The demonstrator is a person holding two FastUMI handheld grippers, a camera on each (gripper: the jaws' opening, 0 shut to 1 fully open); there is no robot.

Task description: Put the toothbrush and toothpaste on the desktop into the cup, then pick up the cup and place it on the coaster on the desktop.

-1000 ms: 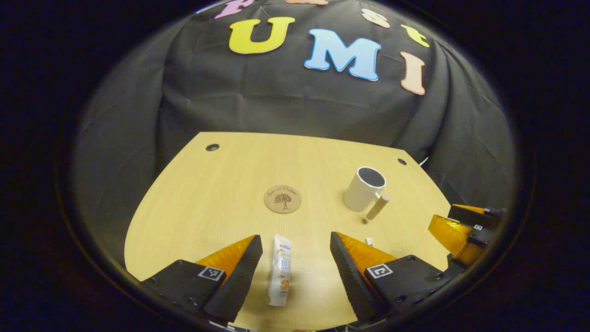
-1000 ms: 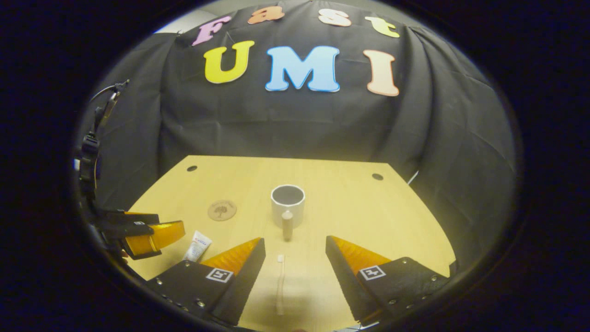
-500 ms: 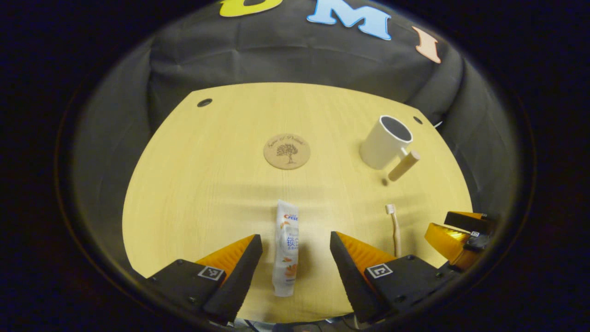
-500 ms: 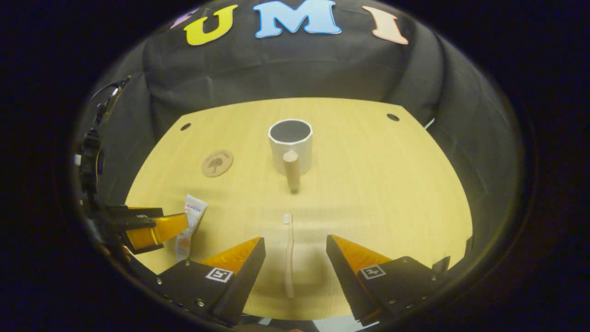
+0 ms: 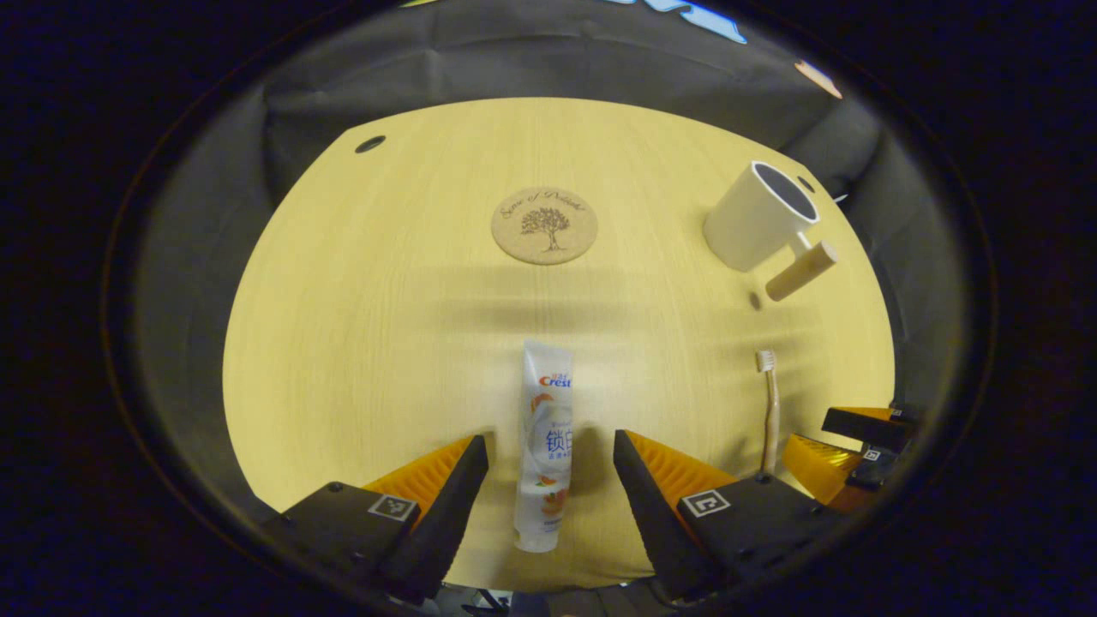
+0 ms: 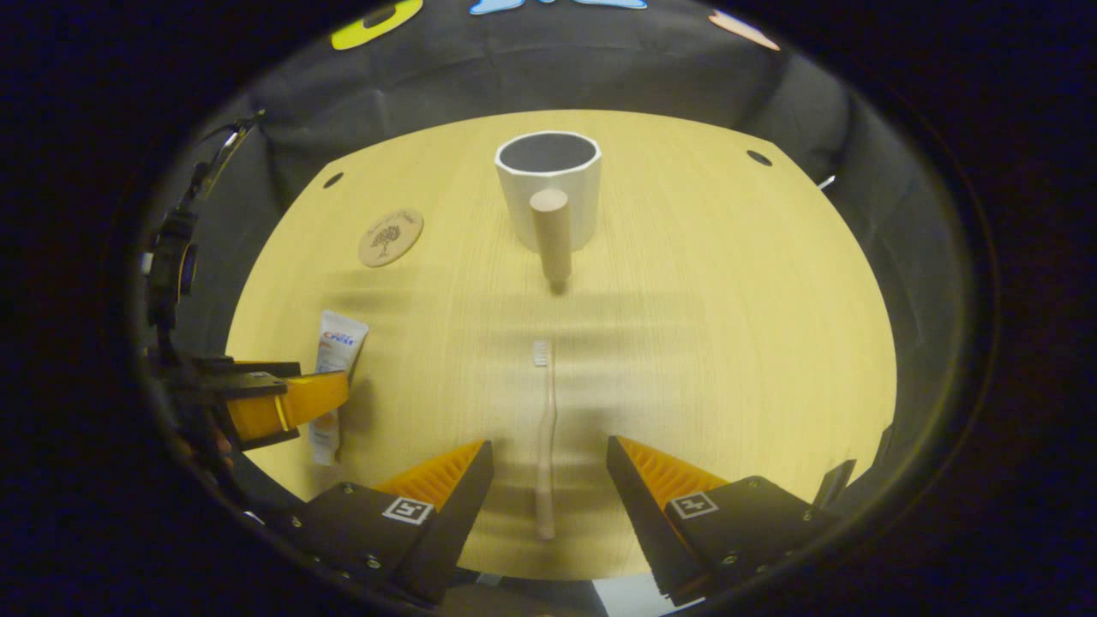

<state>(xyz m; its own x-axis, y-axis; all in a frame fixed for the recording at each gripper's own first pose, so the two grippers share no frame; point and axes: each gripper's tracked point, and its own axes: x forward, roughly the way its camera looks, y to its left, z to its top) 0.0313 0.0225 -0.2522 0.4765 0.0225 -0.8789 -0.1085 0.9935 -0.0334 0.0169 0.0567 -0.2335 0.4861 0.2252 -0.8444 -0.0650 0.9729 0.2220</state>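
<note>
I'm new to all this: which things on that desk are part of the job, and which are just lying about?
Part of the job:
toothpaste
toothbrush
cup
coaster
left gripper
right gripper

Just lying about:
nothing loose; just the desk itself

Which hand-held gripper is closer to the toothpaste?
Left. The left hand-held gripper straddles the toothpaste, open. The right hand-held gripper is off to the side, straddling the toothbrush.
</note>
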